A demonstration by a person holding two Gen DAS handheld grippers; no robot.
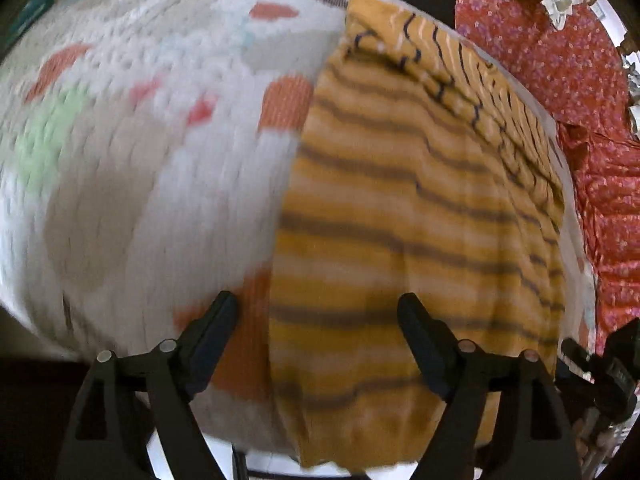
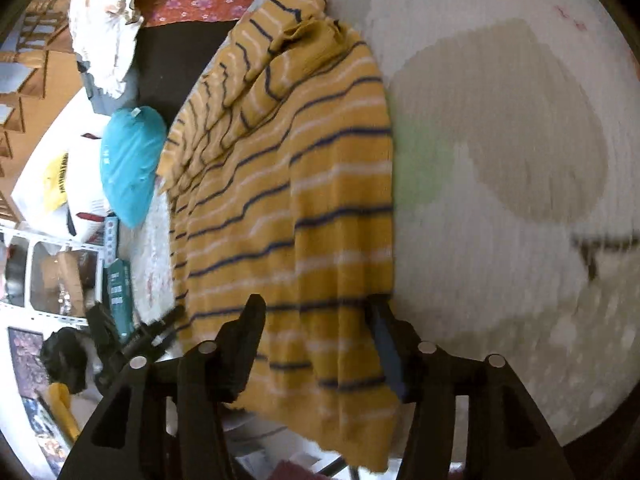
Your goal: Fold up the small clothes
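Note:
A mustard-yellow top (image 1: 400,208) with dark and white stripes lies spread flat on a table under a white patterned cover (image 1: 140,140). Its near hem hangs over the table's front edge. My left gripper (image 1: 318,320) hovers open over the top's left edge, one finger above the cover and the other above the stripes. In the right wrist view the same top (image 2: 288,184) has a bunched sleeve at the far end. My right gripper (image 2: 316,316) stands open over the top's near part. The cloth lies loose between its fingers (image 2: 252,320), unpinched.
Red floral fabric (image 1: 560,60) lies beyond the table's right side. A teal cushion (image 2: 130,164), a white floral pillow (image 2: 104,20), bags and shelves crowd the floor to the left in the right wrist view. The cover (image 2: 520,140) stretches right of the top.

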